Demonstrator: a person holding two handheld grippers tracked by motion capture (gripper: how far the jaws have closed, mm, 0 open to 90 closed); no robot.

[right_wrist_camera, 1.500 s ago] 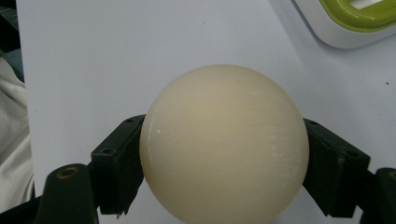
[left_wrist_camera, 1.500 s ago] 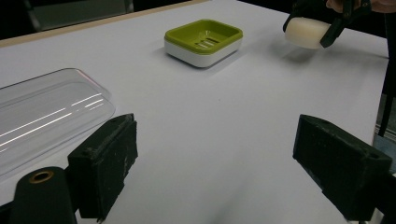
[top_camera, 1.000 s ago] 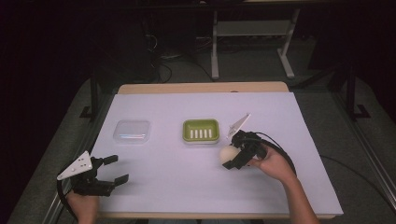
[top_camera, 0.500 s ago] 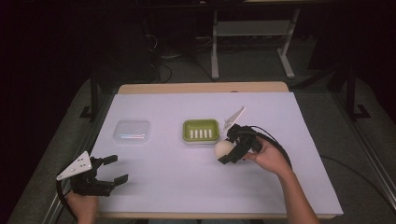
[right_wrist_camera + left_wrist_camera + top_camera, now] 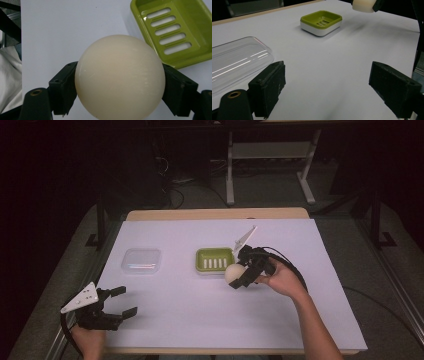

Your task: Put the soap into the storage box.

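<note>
The right gripper (image 5: 239, 275) is carrying a cream-coloured round soap (image 5: 233, 272), its jaws pinching the soap on two opposite sides. In the right gripper view the soap (image 5: 120, 75) is sitting squarely between the black jaws, with the green soap dish (image 5: 175, 30) lying beyond it, off to one side. In the high view the soap is hanging just beside the near right corner of the soap dish (image 5: 215, 260), raised off the desk (image 5: 200, 320), not yet over the slotted tray.

The step in hand is judged to be the transfer of the soap to the dish. The next move is calling for a short shift to bring the soap over the slotted centre, a lowering until it is resting on the slats, then a spreading of the jaws.

The left gripper (image 5: 117, 302) is idling at the near left of the desk, jaws spread wide and holding nothing, near the clear plastic lid (image 5: 142, 261).
</note>
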